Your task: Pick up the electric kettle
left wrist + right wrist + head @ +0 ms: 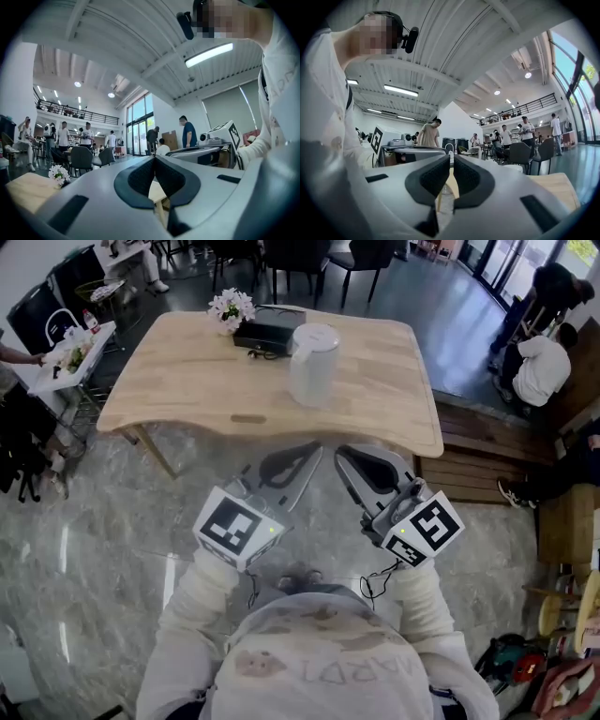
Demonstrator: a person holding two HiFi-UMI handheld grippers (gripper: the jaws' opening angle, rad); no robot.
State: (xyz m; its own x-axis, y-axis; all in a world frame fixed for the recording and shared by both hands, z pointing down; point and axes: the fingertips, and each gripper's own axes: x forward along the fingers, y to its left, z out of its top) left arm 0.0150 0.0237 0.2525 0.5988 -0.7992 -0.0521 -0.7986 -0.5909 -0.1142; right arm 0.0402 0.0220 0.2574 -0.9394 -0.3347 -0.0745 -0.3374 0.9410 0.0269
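Two closed, empty claws: left claw [312, 452] and right claw [343, 456] held level, kettle [313, 364] well ahead of both on table [178, 376]. Best to open one wide before reaching in.

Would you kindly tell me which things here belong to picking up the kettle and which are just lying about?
For the job: electric kettle; wooden table it stands on; left gripper; right gripper.
Lying about: white flowers; black box behind the kettle.

Kettle [313, 364] on table [178, 381], flowers [232, 307] and perhaps a base [267, 332] behind it.
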